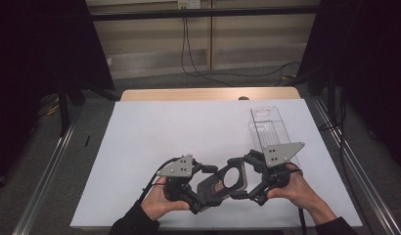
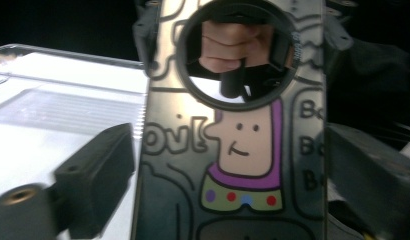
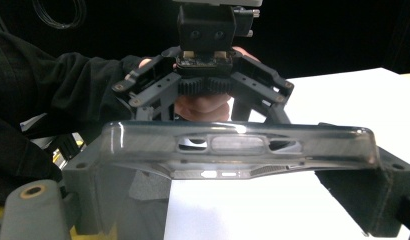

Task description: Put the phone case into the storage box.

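Cartoon print on phone case (image 2: 233, 150) faces left tongs (image 2: 228, 175).

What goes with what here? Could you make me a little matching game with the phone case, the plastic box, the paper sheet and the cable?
Things:
1. phone case
2. plastic box
3. paper sheet
4. cable

Descriptions:
A. see-through, lying at the far right of the table
B. black, hanging down the back wall
C. dark, with a round hole and a cartoon figure
D. white, spread over the tabletop

Pairs: 1-C, 2-A, 3-D, 4-B
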Available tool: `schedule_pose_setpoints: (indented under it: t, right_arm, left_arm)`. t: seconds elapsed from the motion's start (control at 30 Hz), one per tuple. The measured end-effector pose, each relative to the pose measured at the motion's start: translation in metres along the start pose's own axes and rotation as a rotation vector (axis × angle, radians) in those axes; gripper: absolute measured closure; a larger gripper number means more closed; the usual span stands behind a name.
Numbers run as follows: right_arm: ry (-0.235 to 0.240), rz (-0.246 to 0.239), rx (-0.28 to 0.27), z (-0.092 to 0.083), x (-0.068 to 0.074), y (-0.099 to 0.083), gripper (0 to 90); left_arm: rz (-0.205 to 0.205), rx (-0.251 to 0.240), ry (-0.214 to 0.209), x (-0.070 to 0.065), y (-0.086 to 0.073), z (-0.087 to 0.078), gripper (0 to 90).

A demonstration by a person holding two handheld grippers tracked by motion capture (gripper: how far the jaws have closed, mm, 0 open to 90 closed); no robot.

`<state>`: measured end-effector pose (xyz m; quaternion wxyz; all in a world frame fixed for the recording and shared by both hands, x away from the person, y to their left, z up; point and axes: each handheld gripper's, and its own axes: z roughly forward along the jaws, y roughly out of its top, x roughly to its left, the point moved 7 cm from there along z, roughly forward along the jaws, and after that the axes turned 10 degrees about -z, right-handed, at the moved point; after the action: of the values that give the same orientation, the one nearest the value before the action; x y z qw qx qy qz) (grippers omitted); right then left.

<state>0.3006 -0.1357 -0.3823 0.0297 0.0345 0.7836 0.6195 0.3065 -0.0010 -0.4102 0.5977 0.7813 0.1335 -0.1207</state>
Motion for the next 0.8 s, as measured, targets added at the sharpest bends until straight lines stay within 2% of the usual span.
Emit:
schedule_pose_setpoints:
  t: [0.1,0.17,0.27,0.33,0.4,0.47,0.67,0.8]
  right_arm:
    - [-0.005,0.000,0.005,-0.001,-0.001,0.000,11.7]
    - [-0.008,0.006,0.010,-0.002,-0.002,-0.001,11.7]
    - [-0.022,0.016,0.026,-0.004,-0.004,-0.003,11.8]
    - [-0.033,0.025,0.031,-0.006,-0.005,-0.003,11.8]
    - [-0.045,0.029,0.035,-0.007,-0.007,-0.004,11.8]
    - [-0.061,0.035,0.046,-0.009,-0.008,-0.005,11.8]
    - [-0.125,0.060,0.058,-0.014,-0.016,-0.006,11.8]
    - [-0.156,0.075,0.062,-0.017,-0.020,-0.007,11.8]
  left_arm:
    - [-0.024,-0.014,0.024,0.003,0.002,-0.003,0.0]
    - [-0.029,-0.019,0.046,0.004,0.003,-0.006,0.7]
    - [-0.005,-0.024,0.098,0.006,0.004,-0.013,0.7]
    - [0.019,-0.029,0.165,0.010,0.005,-0.018,0.8]
    - [0.000,-0.034,0.221,0.014,0.005,-0.024,0.7]
    - [-0.011,-0.045,0.233,0.015,0.005,-0.030,0.7]
    - [-0.001,-0.058,0.309,0.023,-0.009,-0.051,1.1]
    - [-0.043,-0.080,0.385,0.034,-0.021,-0.068,1.4]
